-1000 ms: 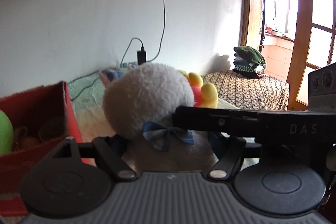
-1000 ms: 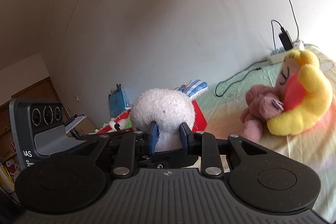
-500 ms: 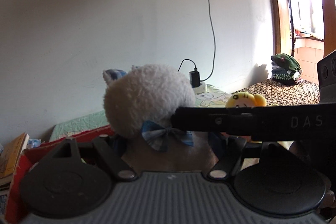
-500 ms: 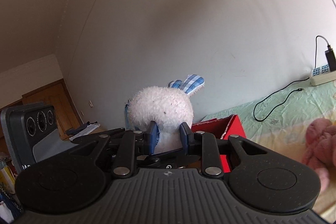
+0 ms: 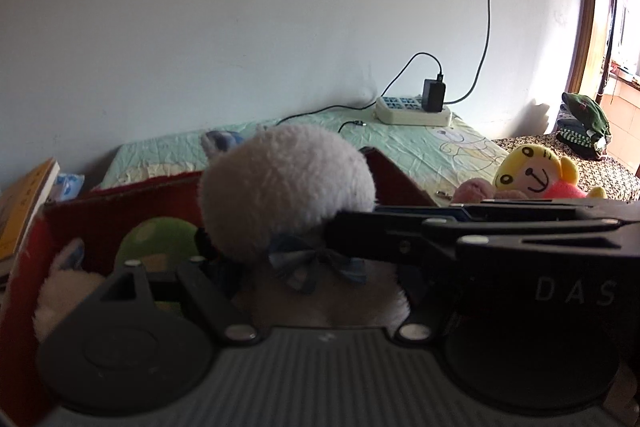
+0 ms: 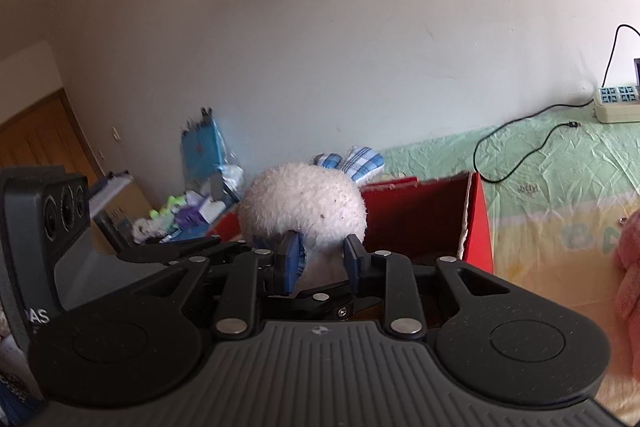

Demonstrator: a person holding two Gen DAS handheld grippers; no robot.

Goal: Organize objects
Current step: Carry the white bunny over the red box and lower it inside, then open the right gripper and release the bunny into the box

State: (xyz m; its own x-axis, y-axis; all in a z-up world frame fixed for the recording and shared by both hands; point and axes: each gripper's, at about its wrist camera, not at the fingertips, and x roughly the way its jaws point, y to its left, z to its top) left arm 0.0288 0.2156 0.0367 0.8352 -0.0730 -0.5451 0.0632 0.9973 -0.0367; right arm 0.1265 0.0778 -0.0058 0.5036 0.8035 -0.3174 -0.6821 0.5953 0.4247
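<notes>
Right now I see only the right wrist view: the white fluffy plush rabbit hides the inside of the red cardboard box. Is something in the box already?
Observer: Yes. The left wrist view shows a green plush toy with pale spots inside the red cardboard box.
Operator: Is it alone there?
Observer: No, a cream fluffy toy lies by the box's left wall.
Operator: Does the left gripper hold the rabbit too?
Observer: Yes, the left gripper has the body of the white plush rabbit between its fingers, just under a blue bow.
</notes>
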